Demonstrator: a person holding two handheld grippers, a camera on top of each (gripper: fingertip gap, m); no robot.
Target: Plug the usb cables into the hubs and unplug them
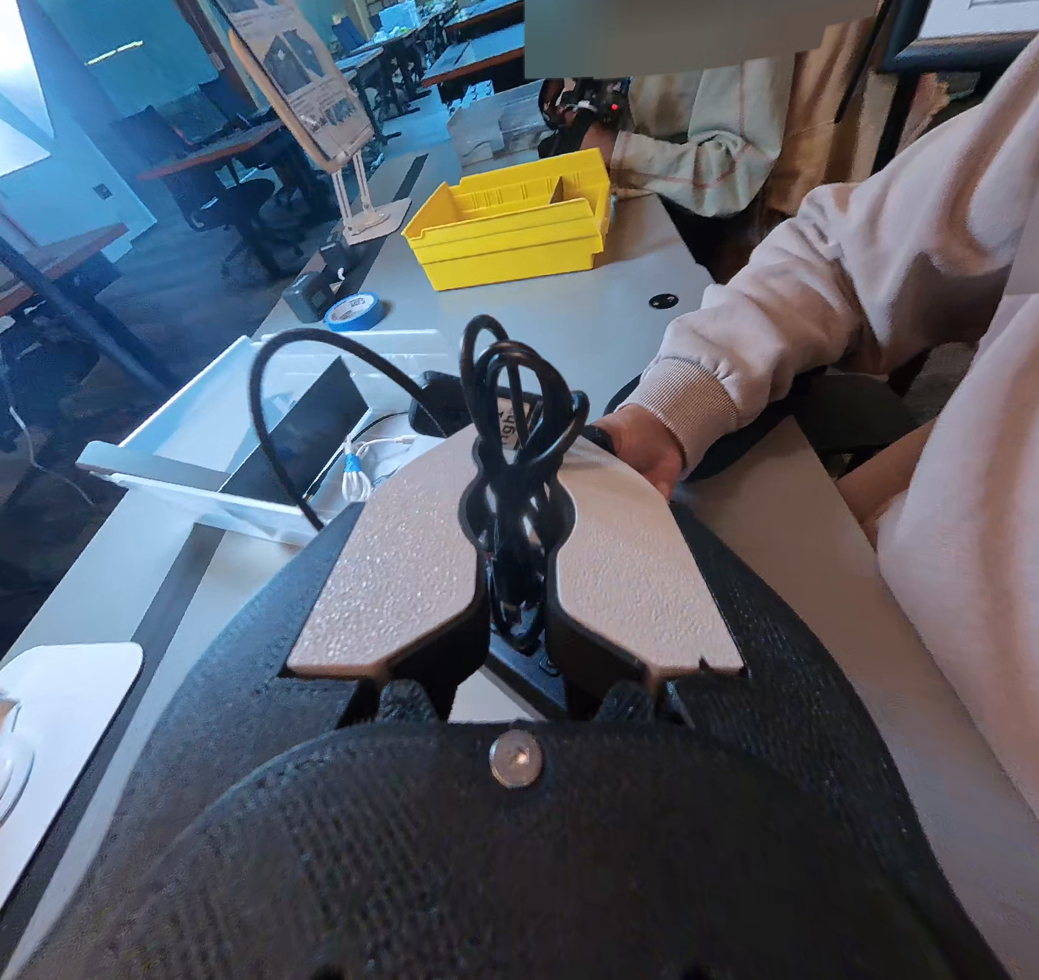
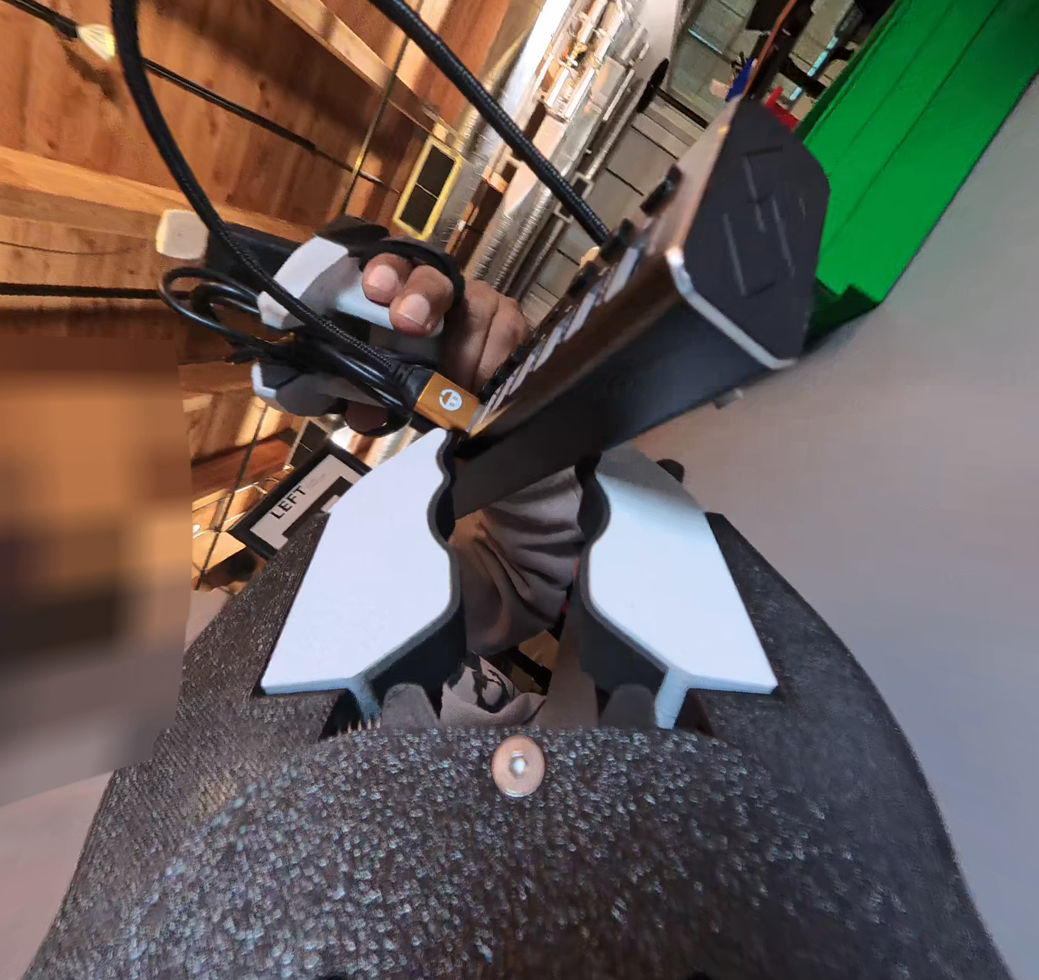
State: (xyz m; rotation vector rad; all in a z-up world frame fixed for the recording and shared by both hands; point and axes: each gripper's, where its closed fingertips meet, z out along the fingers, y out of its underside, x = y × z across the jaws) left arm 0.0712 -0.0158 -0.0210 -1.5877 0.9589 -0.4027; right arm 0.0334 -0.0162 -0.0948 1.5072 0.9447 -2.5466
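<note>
My left gripper (image 1: 520,447) is shut on a coiled bundle of thin black usb cable (image 1: 517,385). In the right wrist view the left gripper (image 2: 315,334) holds this cable, whose gold plug (image 2: 450,402) sits at a port on the near end of the long black hub (image 2: 731,256). My right gripper (image 2: 520,458) grips the hub's near end between its fingertips and holds it tilted off the table. A thick braided black cable (image 2: 393,25) is plugged into the hub farther along and loops overhead. A piece of the hub (image 1: 520,666) shows under the left fingers.
A white tray (image 1: 185,447) with a white cable (image 1: 357,475) lies on the grey table (image 1: 590,323) to the left. A blue tape roll (image 1: 354,312), a yellow bin (image 1: 506,228) and a sheet on a stand (image 1: 292,53) stand beyond. Another person sits across the table.
</note>
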